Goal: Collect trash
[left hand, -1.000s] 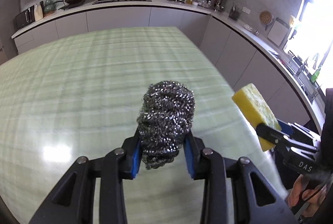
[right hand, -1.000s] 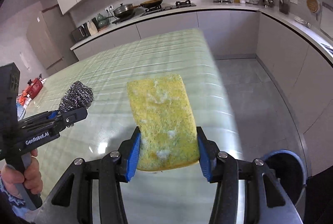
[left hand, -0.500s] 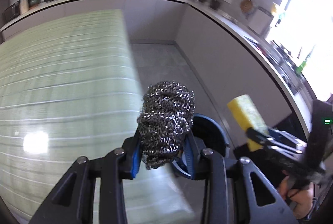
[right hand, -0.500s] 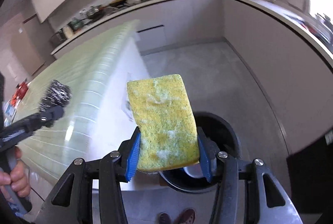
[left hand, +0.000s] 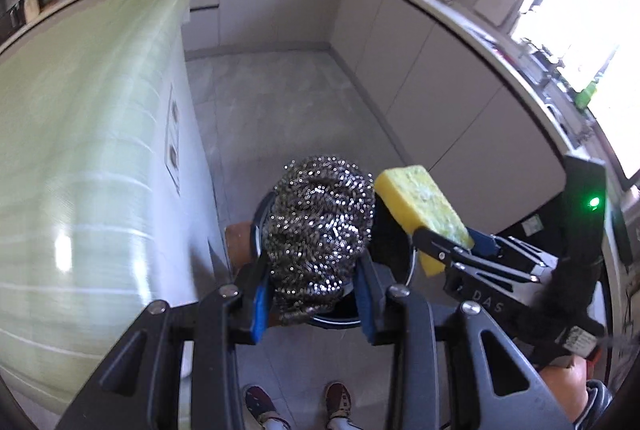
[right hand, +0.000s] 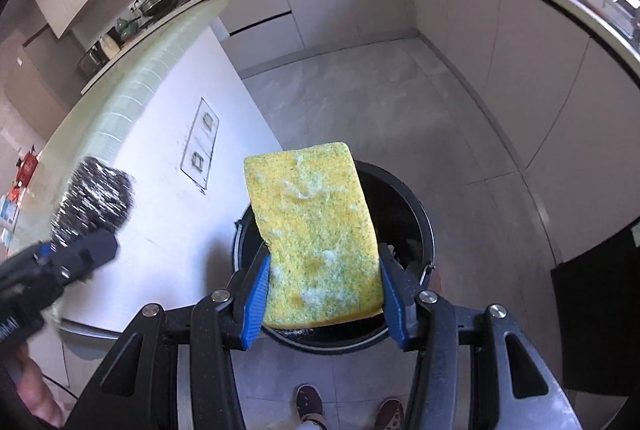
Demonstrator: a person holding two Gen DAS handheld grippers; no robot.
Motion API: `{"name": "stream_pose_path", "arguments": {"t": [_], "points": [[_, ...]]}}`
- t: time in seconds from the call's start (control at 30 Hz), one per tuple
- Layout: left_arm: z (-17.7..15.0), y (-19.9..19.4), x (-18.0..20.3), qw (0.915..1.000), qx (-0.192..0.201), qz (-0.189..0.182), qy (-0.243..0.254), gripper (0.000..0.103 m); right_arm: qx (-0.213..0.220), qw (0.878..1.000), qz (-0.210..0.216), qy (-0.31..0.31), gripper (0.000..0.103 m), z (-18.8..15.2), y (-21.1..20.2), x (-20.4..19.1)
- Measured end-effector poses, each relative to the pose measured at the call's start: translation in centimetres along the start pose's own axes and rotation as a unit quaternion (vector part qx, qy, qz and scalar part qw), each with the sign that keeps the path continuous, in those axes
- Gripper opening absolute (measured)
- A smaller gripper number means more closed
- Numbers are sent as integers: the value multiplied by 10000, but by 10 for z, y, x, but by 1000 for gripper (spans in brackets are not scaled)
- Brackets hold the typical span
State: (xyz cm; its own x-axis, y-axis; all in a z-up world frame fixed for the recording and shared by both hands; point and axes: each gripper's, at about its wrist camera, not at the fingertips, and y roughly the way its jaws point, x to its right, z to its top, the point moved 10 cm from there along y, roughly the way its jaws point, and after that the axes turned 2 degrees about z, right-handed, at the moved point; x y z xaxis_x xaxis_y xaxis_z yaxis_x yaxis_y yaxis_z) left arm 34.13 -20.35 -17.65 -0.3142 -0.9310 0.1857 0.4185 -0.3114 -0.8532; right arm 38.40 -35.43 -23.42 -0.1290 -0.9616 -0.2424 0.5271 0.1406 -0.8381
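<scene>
Steel wool ball (left hand: pixel 320 230) is clamped btw the blue pads of the left gripper (left hand: pixel 316 294), jaws closed tight on its lower half w/ the rest bulging out above. Yellow sponge (right hand: pixel 316 234) is gripped the same way by the right gripper (right hand: pixel 322 294), held roughly upright, green-speckled face w/ whitish patches turned to the cam. Both loads are held over the round black trash bin (right hand: pixel 420 230) on the grey tiled floor; from the right wrist cam the sponge is seen directly above the bin opening, some dark stuff inside but can't be made out. In the left cam the bin is mostly hidden behind the steel wool, only a bit of rim is seen. Bin is parked just beside the white end panel of the kitchen island (right hand: pixel 160 134), which has a pale green top and 2 outlets set in the side. Sponge and steel wool are close together but not touching. Person's shoes (right hand: pixel 308 402) are seen below, on the floor near the bin.
</scene>
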Motion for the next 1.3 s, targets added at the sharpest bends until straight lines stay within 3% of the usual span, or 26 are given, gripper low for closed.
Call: {"name": "stream_pose_path", "arguments": {"t": [0.2,0.27,0.37,0.4,0.47,0.57,0.73,0.9,1.13,1.3], "points": [[-24,66,9,9991,-277,309,-121,37,-123,9999,85,-81,52,-4,36,37],[-27,83,9,9985,-365,387,-106,39,-185,9996,173,-135,59,-5,51,39],[-25,101,1,9972,-435,576,-200,51,-214,9994,112,-230,68,-2,64,43],[-24,103,-1,9964,-510,636,-242,56,-184,9995,76,-239,68,1,64,46],[-16,98,2,9959,-493,686,-319,58,-44,9999,66,-125,68,8,55,51],[-5,79,6,9952,-250,916,-246,72,177,9998,106,-73,70,18,28,54],[15,24,19,9950,82,933,-354,72,517,9984,227,-42,70,35,-35,52],[12,-33,31,9924,397,1015,-572,72,559,9974,394,-246,72,35,-78,37],[-15,-119,19,9866,789,1161,-830,73,281,9959,648,-567,74,-6,-127,-5],[-47,-190,5,9805,1288,1341,-638,88,512,9934,720,-728,77,-49,-186,-49]]}}
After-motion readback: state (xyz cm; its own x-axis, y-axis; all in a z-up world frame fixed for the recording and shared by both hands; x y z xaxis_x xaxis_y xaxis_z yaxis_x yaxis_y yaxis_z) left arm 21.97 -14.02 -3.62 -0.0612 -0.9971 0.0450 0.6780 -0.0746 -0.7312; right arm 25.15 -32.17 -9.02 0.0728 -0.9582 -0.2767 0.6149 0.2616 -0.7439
